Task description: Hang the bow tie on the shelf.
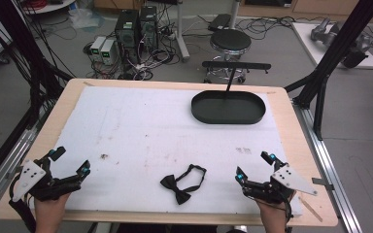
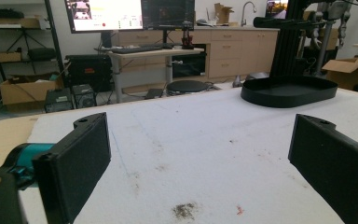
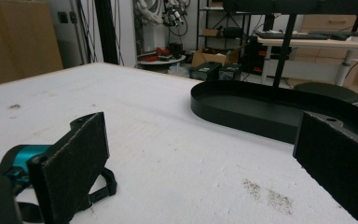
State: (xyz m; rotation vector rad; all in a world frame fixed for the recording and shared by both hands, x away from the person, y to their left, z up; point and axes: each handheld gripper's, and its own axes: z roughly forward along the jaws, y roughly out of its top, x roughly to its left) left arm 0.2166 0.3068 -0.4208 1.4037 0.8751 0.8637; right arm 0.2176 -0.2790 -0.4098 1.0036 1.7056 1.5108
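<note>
Bare white mat is lying open between the left gripper and right gripper. Only the bow tie is sitting between them, while the black tray is blocking the far right.

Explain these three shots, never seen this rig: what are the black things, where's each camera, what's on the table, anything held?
There is no robot here. A person holds a hand-held two-jaw claw in each hand: the left claw and the right claw. The high view looks down from above the person's side of the table. The other two cameras ride on the claws and look out between the black jaws. On the white mat lie a black bow tie, near the front edge between the claws, and an empty black oval tray, farther back on the right. Both claws stand open and hold nothing.
</note>
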